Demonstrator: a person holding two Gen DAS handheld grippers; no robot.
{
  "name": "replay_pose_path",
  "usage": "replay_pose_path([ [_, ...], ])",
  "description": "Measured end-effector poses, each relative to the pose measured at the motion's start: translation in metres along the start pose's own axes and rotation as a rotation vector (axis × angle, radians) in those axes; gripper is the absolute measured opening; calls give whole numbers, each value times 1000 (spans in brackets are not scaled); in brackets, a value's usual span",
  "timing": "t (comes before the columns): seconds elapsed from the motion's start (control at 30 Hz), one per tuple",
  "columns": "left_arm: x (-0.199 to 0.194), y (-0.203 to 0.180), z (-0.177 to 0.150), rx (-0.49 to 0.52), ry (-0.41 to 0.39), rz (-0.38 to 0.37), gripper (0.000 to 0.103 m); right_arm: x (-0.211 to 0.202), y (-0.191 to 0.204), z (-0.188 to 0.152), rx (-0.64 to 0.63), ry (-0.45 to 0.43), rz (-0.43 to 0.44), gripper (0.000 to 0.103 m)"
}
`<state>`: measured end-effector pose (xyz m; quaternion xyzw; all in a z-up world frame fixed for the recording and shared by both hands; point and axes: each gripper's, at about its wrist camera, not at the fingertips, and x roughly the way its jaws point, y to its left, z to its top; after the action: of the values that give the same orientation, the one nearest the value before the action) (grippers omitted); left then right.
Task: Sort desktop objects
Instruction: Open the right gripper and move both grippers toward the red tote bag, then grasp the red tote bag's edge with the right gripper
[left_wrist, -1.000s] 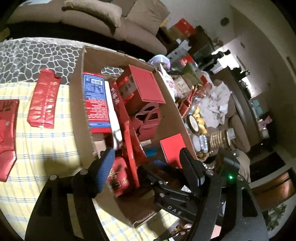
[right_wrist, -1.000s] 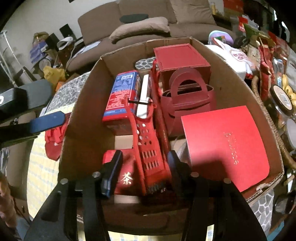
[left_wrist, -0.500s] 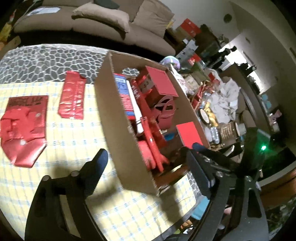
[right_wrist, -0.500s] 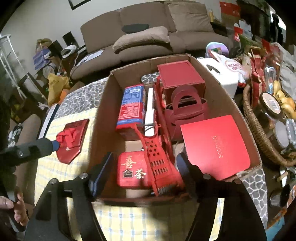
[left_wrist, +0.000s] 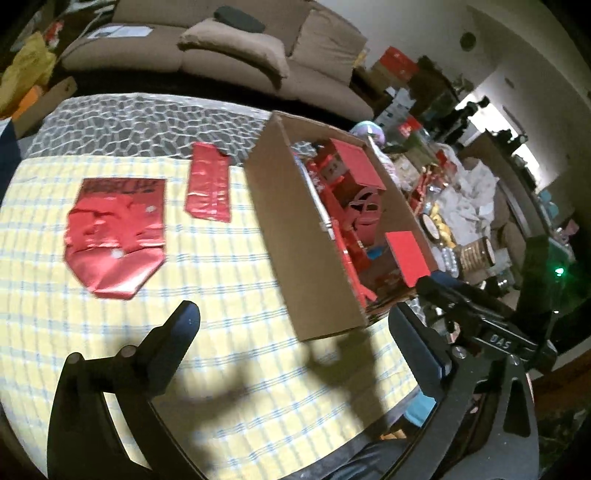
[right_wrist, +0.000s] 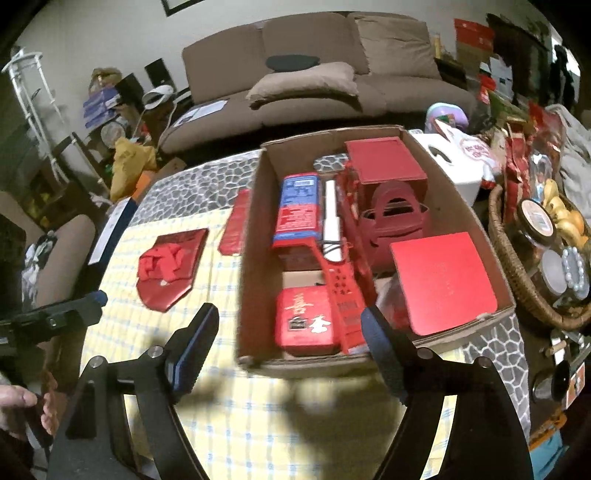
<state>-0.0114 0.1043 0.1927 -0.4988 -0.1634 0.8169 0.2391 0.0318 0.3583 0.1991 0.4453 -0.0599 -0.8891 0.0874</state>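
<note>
— While both tools hang over the yellow checked cloth (left_wrist: 221, 295), what lies on the left?
— A crumpled red pouch (left_wrist: 114, 229), then a narrow red packet (left_wrist: 208, 186) beside the cardboard box (right_wrist: 251, 258).
— And the grippers?
— The left gripper (left_wrist: 295, 332) is spread wide, holding nothing. The right gripper (right_wrist: 288, 332) is also gaping and empty, above the box's near edge.
— Inside the box?
— A blue-and-red carton (right_wrist: 297, 206), a red tin (right_wrist: 306, 319), a red handbag-shaped box (right_wrist: 393, 218), and a flat red card (right_wrist: 443, 277) on the right.
</note>
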Motion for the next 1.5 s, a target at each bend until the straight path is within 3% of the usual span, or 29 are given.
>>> replay_pose_path([
  [0.73,-79,104,-27,-115,-64,137,103,25,109,-8,-98,44,66,90],
  [1.13,-44,161,-30,-157,-11,196,103,90,141,-11,-122,97,102,90],
  [1.5,7,210,-9,-183,29,236,103,167,143,-2,-94,156,124,90],
])
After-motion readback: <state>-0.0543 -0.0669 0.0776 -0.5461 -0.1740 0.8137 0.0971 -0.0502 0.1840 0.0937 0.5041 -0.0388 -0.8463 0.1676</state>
